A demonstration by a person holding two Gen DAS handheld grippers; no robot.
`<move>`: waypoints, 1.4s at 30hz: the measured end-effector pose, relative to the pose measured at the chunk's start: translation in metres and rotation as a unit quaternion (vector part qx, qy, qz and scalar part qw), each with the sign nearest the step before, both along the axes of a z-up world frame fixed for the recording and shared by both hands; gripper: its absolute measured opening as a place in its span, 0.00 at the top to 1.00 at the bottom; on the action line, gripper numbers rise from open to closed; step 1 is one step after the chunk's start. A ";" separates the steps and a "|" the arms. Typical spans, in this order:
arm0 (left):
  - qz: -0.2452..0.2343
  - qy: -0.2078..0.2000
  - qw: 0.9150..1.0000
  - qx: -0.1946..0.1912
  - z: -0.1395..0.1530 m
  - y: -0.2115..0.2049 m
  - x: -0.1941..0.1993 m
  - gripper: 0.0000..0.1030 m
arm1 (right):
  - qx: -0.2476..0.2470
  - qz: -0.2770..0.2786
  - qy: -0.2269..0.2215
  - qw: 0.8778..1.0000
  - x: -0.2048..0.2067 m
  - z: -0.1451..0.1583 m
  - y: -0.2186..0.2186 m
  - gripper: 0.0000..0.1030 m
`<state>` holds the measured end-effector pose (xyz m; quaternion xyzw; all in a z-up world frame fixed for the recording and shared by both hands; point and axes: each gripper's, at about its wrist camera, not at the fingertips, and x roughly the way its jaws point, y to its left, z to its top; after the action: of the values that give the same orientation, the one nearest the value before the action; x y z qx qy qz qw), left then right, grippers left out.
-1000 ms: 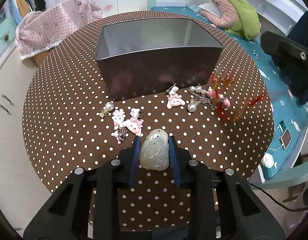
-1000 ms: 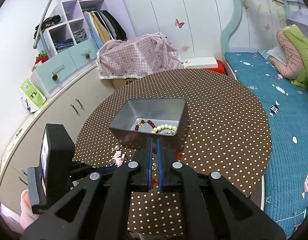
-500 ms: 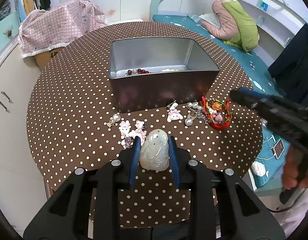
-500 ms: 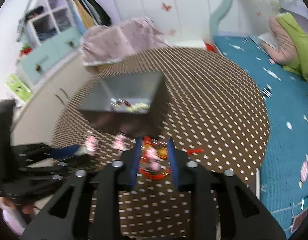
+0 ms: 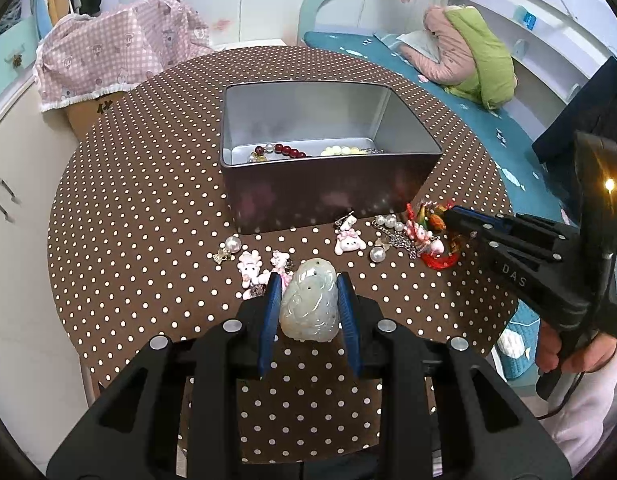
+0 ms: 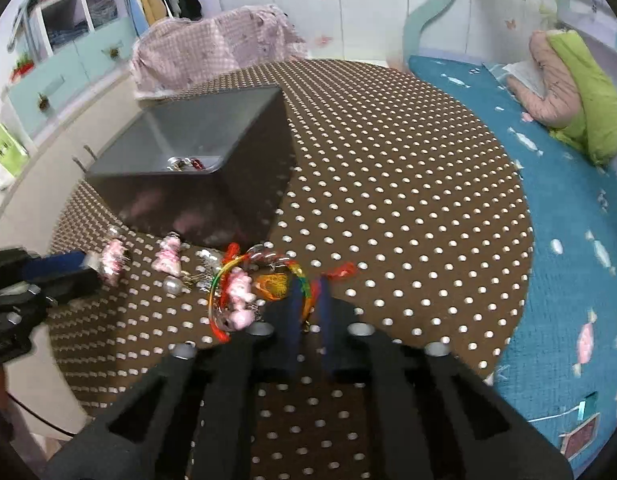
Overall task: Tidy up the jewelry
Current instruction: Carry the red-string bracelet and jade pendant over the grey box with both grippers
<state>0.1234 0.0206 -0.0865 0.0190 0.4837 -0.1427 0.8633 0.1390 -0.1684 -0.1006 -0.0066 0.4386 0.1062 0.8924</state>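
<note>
gripping a pale jade pendant [image 5: 308, 306], the left tongs [image 5: 308, 300] hover over the dotted desk [image 5: 148, 184] while the right tongs [image 6: 308, 300] have just clenched on a rainbow bracelet [image 6: 264, 272] beside the metal tin [image 5: 328, 160]; next, seemingly, lifting both pieces into the tin.

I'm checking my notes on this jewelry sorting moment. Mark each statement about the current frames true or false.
1. The left gripper holds a pale jade pendant. True.
2. The metal tin is empty. False: beads lie inside it.
3. The right gripper is closed on the rainbow cord bracelet. True.
4. The pink bunny charms are in the tin. False: they lie on the polka-dot tablecloth before it.
5. The tablecloth is plain blue. False: brown with white dots.
</note>
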 end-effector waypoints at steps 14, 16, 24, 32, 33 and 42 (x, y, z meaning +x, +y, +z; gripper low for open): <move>0.006 -0.023 1.000 -0.015 0.021 0.006 0.001 0.73 | 0.038 -0.001 -0.035 0.999 0.000 0.039 -0.010 0.97; 0.007 -0.031 0.999 -0.018 0.029 0.008 0.002 0.73 | 0.046 0.003 -0.049 0.998 -0.002 0.053 -0.011 0.97; 0.011 -0.068 0.997 -0.032 0.062 0.016 0.007 0.73 | 0.052 0.012 -0.104 0.993 -0.006 0.095 -0.007 0.98; 0.007 -0.099 0.994 -0.044 0.091 0.018 0.015 0.73 | 0.059 0.024 -0.146 0.987 -0.003 0.123 0.001 0.98; 0.006 -0.102 0.994 -0.046 0.094 0.018 0.017 0.73 | 0.061 0.024 -0.150 0.987 -0.001 0.127 0.002 0.98; 0.004 -0.105 0.993 -0.056 0.103 0.016 0.045 0.73 | 0.065 0.040 -0.170 0.982 0.019 0.139 0.016 0.98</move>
<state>0.1682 0.0369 0.0169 -0.0164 0.3817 -0.1633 0.9096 0.1577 -0.1529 0.0389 0.0161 0.2722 0.1678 0.9474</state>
